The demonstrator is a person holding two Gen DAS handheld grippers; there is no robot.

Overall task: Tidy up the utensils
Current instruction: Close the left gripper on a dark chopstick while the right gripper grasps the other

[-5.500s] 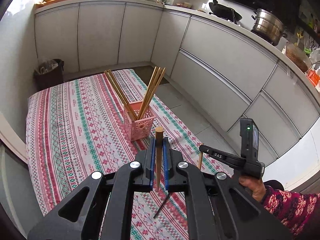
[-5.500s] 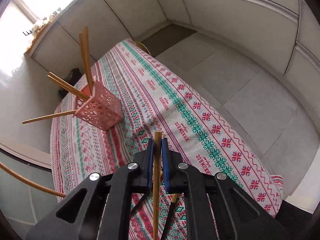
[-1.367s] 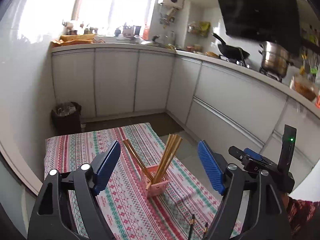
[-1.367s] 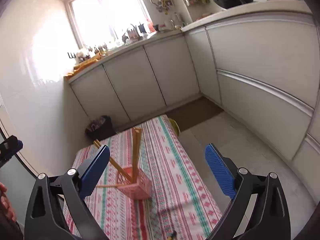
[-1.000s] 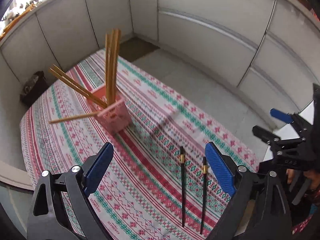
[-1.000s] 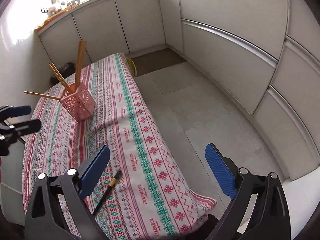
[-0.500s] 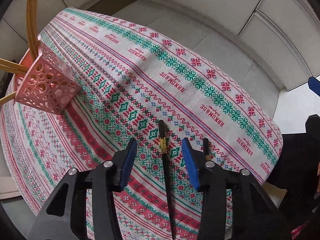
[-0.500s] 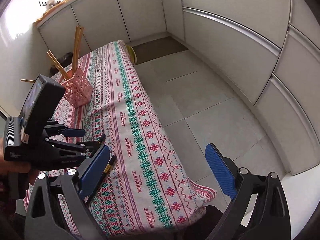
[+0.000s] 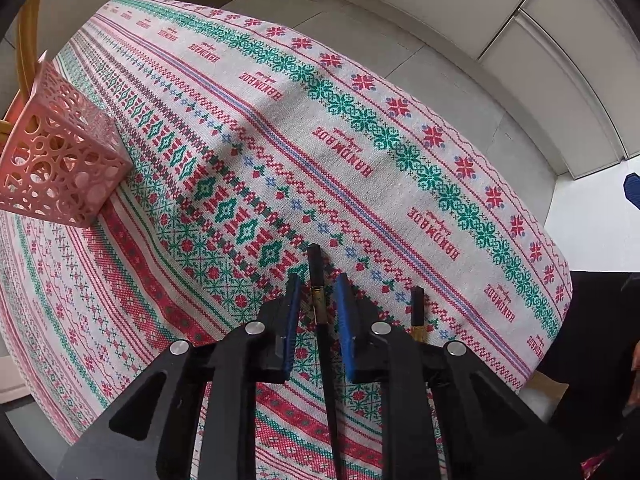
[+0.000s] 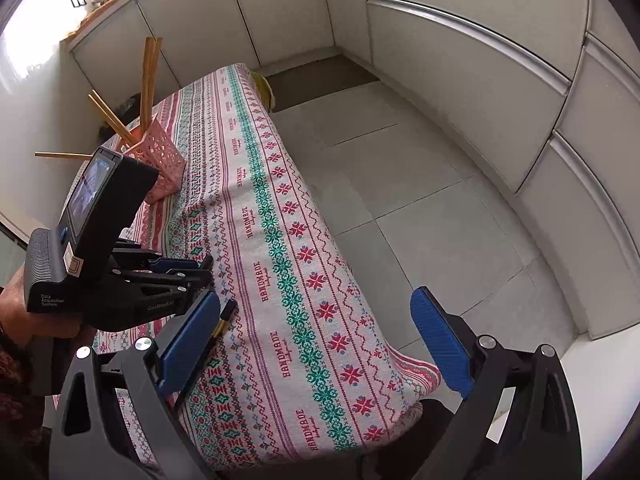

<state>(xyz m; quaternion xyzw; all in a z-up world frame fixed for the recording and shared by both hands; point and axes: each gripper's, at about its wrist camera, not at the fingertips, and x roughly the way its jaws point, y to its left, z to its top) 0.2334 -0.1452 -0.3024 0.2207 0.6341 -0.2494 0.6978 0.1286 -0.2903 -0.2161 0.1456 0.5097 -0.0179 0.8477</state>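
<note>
I see the black chopstick [image 9: 320, 304] lying on the table [image 9: 360, 152] between my left tool [image 9: 316, 296]'s blue pads, which are closing; contact looks not quite made. It points straight down. My right tool [image 10: 316, 344] hovers spread wide, empty.

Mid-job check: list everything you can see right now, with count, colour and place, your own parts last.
Black chopsticks: 2, black with gold bands, flat on the cloth; one between the left gripper's jaws, the other just beside it.
Wooden chopsticks: several, light brown, standing in the basket; exact count unclear.
Utensil basket: 1, pink, perforated, on the cloth further along the table.
Tablecloth: 1, white with red and green pattern, covering the table.
Cabinets: pale, along the walls.
Floor: grey tiles, beside the table.
Left gripper: black with blue pads, closing around the chopstick.
Right gripper: black with blue pads, open, empty.
</note>
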